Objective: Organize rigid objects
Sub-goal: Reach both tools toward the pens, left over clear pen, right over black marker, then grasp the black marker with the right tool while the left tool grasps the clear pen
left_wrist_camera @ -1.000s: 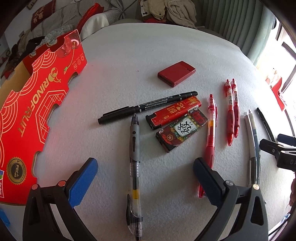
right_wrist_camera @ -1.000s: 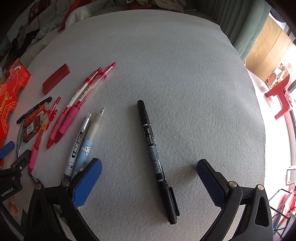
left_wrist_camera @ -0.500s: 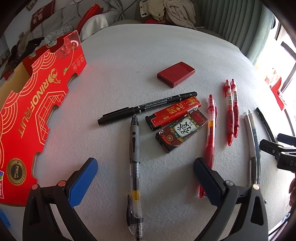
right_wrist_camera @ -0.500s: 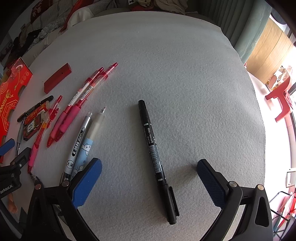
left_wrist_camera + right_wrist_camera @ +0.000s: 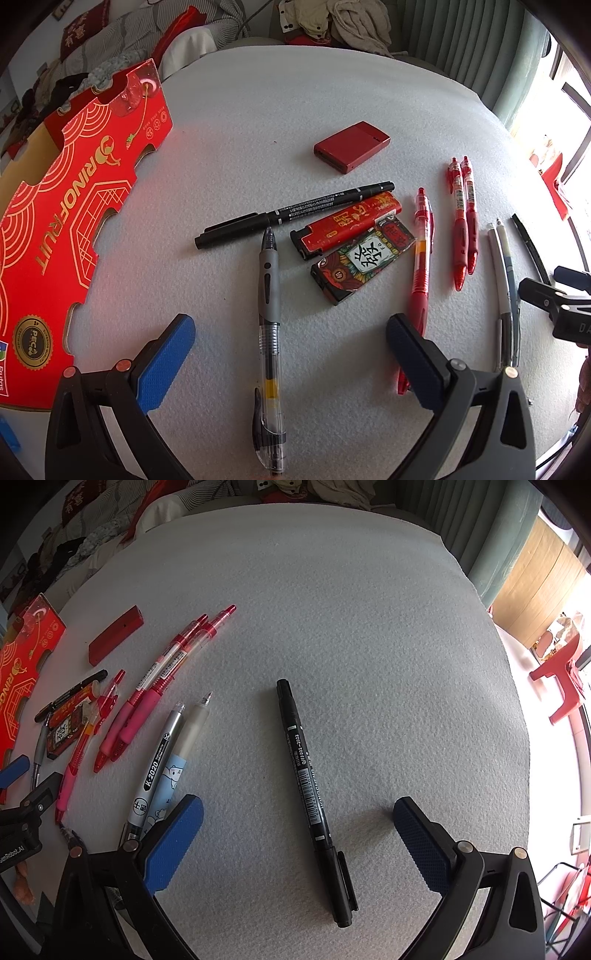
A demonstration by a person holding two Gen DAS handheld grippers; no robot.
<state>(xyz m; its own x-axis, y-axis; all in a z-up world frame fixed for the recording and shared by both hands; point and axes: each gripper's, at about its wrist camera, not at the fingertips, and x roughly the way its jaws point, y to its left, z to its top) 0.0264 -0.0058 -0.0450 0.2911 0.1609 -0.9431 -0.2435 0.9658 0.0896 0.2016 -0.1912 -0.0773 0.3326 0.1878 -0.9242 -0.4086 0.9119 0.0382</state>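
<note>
Left gripper [image 5: 290,349] low over the white felt table [image 5: 295,110], fingers spread wide, holding nothing; between the blue pads [image 5: 166,363] lies a clear gel pen with a grey grip [image 5: 269,314], lengthwise, tip pointing away and touching a black marker [image 5: 295,214] that lies crosswise. Just right of the tip: a red lighter [image 5: 347,225] with gold characters, and beside it, touching, a dark patterned lighter [image 5: 364,262] with a white character panel. Farther back, alone, a plain red flat lighter [image 5: 352,151]. Right of the lighters a single red pen [image 5: 421,266], its lower end hidden behind the right finger; then a pair of red pens [image 5: 463,218] side by side; then two pale pens at the edge of the left view. A red fruit carton [image 5: 74,229] printed RINOFRUIT lies flat along the left.

Right gripper [image 5: 297,834] also low over the felt, fingers set well apart, empty; a second black marker [image 5: 312,790] lies between them, cap end nearest the camera, touching neither pad. Left of it, parallel and touching: a silver pen marked K-2020 [image 5: 157,764] and a pale blue cartoon pen [image 5: 181,753], lower ends hidden behind the left finger. Beyond, the red pens and lighters in a loose cluster. A green curtain [image 5: 495,546] hangs behind the table.
</note>
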